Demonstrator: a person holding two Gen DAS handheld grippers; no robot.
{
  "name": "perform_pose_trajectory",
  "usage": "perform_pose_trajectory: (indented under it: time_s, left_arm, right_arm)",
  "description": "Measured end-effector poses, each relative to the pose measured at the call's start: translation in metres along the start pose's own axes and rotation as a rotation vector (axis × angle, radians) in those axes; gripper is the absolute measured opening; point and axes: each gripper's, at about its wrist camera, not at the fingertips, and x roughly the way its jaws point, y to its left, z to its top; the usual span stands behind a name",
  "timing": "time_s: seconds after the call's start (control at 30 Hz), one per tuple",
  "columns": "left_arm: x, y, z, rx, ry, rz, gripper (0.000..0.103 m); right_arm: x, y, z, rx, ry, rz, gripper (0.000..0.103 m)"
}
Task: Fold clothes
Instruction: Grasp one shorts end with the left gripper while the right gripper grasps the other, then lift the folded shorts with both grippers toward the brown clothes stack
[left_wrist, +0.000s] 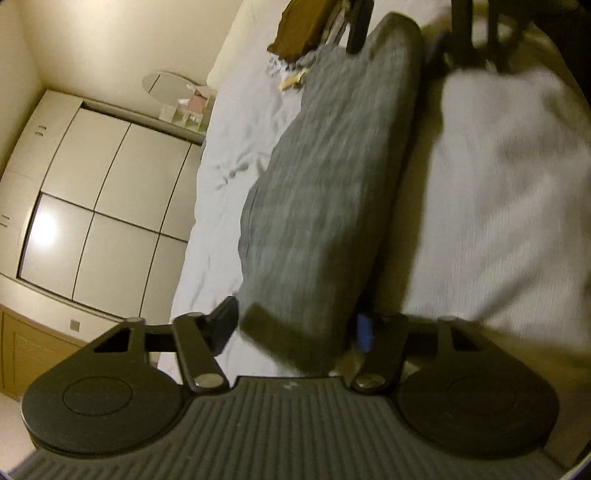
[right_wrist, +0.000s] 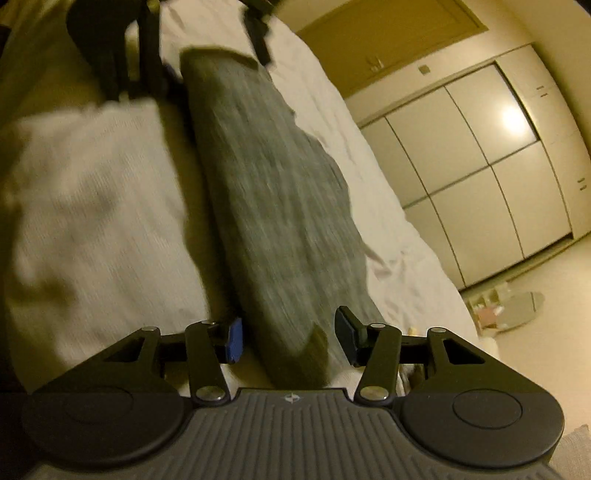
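Both views are pretty motion-blurred, so take the fine detail with a grain of salt.

The grey garment (left_wrist: 332, 177) is a long folded strip stretched between the two grippers, over the white bed sheet (left_wrist: 229, 155). In the left wrist view it runs from about 6 o'clock, right at the left gripper (left_wrist: 295, 328), up toward 12 o'clock where the right gripper (left_wrist: 406, 44) shows as a dark blurry shape at its far end. The left gripper's jaws are spread wide on either side of the near corner of the garment; the cloth sits in the gap, but with the blur I can't tell if the pads actually pinch it.

Same story from the right wrist view: the garment (right_wrist: 273, 192) goes from 6 o'clock up to roughly 11 o'clock, and the right gripper (right_wrist: 291, 336) has its jaws wide apart with the garment's corner between them, nearer the blue-padded finger (right_wrist: 234, 339). Whether it's gripping, can't say. The left gripper (right_wrist: 207, 48) is the dark smear at the top.

A white ribbed sleeve (left_wrist: 509, 192) sits just beside the garment, at 3 o'clock in the left view. A pale wardrobe (left_wrist: 103, 206) is at 9 o'clock, and a brown cloth (left_wrist: 299, 26) lies on the bed near 12.
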Motion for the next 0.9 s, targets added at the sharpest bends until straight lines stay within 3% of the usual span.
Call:
perform_pose_trajectory:
  time_s: [0.2, 0.27, 0.43, 0.6, 0.9]
  left_arm:
    - [0.014, 0.002, 0.011, 0.053, 0.029, -0.036, 0.040]
    - [0.016, 0.002, 0.009, 0.068, 0.035, -0.056, 0.036]
    - [0.013, 0.002, 0.003, 0.111, 0.019, -0.071, 0.024]
    - [-0.008, 0.030, 0.005, 0.092, -0.038, -0.036, 0.021]
    - [-0.068, 0.093, 0.045, 0.044, -0.169, -0.002, 0.021]
  right_arm:
    - [0.011, 0.011, 0.016, -0.099, -0.025, -0.020, 0.049]
    - [0.020, 0.012, 0.017, -0.115, -0.018, -0.018, 0.042]
    - [0.029, 0.003, 0.015, -0.092, -0.018, 0.011, 0.009]
    - [0.002, -0.034, 0.024, -0.014, -0.061, -0.010, 0.004]
    - [-0.082, -0.093, 0.021, 0.064, -0.088, -0.045, 0.003]
